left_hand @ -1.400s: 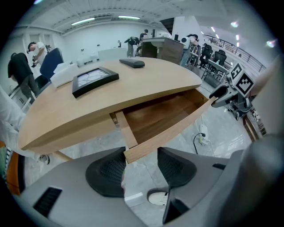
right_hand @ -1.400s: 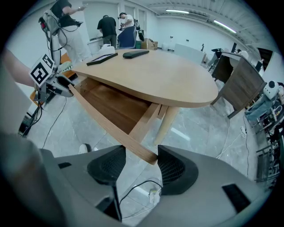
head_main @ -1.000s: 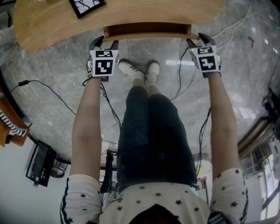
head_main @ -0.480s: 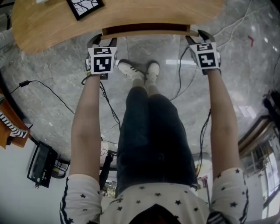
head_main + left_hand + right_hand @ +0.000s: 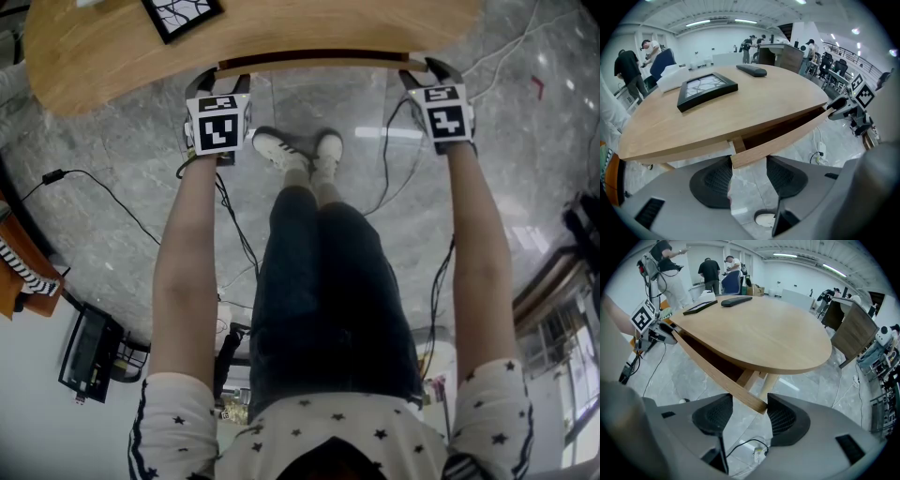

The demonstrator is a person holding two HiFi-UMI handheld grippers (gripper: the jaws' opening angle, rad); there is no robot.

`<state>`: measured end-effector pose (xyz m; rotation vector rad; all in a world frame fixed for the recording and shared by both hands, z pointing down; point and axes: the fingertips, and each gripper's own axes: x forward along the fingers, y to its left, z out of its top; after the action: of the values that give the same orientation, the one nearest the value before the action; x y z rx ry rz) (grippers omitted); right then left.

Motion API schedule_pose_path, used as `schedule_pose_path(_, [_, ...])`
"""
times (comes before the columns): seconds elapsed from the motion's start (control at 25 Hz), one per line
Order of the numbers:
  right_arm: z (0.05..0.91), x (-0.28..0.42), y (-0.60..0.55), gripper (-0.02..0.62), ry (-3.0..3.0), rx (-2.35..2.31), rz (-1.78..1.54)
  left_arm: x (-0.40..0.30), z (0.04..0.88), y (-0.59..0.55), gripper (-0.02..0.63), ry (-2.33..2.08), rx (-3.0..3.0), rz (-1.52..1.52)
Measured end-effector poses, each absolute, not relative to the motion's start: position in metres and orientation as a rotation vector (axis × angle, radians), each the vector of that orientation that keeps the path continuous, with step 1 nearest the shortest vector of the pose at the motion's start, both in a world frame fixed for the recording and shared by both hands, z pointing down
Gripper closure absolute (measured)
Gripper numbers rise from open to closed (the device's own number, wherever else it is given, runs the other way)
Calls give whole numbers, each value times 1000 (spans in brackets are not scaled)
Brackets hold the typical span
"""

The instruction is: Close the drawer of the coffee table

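The light-wood oval coffee table (image 5: 281, 33) fills the top of the head view. Its shallow wooden drawer (image 5: 314, 64) juts only a little from under the table's near edge, and a dark slit of its inside shows between the drawer front and the table top. The left tongs (image 5: 223, 84) sit at the left end of the drawer front and the right tongs (image 5: 427, 77) at its right end, both pointing steeply down. Each gripper view shows the jaws standing wide apart, with an end corner of the drawer front reaching in between the tips. The pads do not appear to squeeze the wood, so neither pair is clamped on it, and both look placed to push. A black-framed picture (image 5: 183, 14) lies toward the table's far edge, and a black remote control (image 5: 751, 70) lies beyond it, both well apart from the drawer. Judging by how things lie, the closing is mostly done: only a narrow gap is left, and a last even push from both ends should bring the front flush with the table's near edge
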<state>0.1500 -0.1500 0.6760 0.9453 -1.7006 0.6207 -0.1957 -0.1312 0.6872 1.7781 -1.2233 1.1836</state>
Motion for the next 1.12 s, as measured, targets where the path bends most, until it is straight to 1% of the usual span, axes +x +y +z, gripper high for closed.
schedule_pose_path(0.24, [676,149,-159,357,-1707,960,616,-195,688,-137,374,-1298,1702,1050])
schedule_pose_path(1.12, [677,148,-188,357,-1735,1058,592,-196,689,-164,377,-1378,1646,937])
